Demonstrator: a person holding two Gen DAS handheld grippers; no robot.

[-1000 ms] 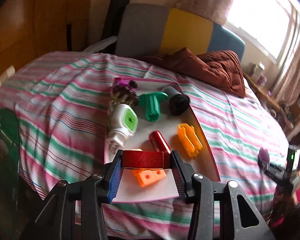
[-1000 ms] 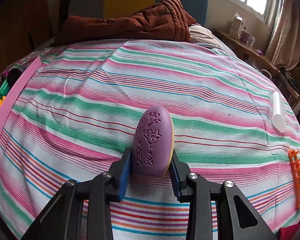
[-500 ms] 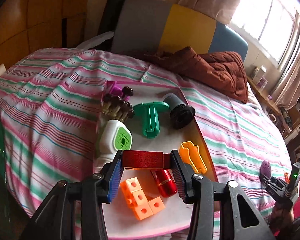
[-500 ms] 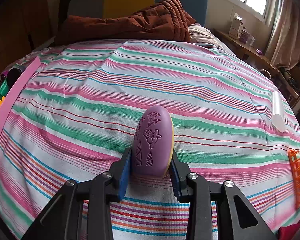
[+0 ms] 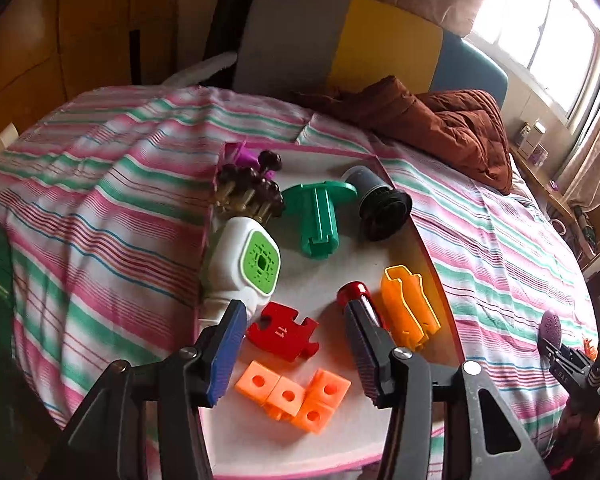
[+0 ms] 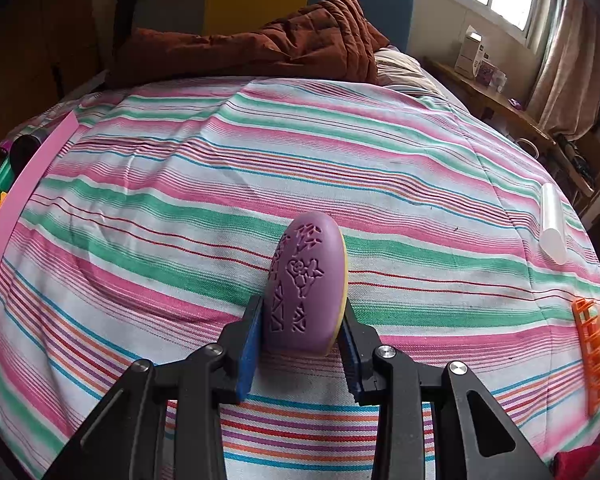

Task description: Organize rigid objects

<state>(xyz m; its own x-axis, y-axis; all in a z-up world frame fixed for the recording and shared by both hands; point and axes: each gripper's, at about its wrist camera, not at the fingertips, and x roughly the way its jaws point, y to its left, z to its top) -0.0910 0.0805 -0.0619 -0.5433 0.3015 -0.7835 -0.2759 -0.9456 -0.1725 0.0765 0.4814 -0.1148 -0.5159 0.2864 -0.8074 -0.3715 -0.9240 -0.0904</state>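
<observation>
My left gripper (image 5: 292, 354) is open above a white tray with a pink rim (image 5: 332, 452). A red puzzle piece (image 5: 283, 331) lies flat on the tray between its fingers. Orange linked cubes (image 5: 296, 394), a red cylinder (image 5: 354, 294), an orange clip (image 5: 408, 308), a white and green device (image 5: 246, 268), a green spool (image 5: 320, 220), a black cylinder (image 5: 380, 204) and dark pegs (image 5: 248, 192) also lie on the tray. My right gripper (image 6: 300, 344) is shut on a purple embossed oval (image 6: 306, 284) over the striped bedspread (image 6: 260, 168).
A brown quilt (image 6: 260, 48) lies at the bed's head. A clear tube (image 6: 552, 224) and an orange rack (image 6: 592, 356) lie on the bed's right side. The tray's pink edge (image 6: 24, 184) shows at the left. My right gripper appears far right in the left view (image 5: 556, 344).
My left gripper opened and the red puzzle piece dropped onto the tray. The left gripper also moved forward over the tray. The right gripper has not moved.
</observation>
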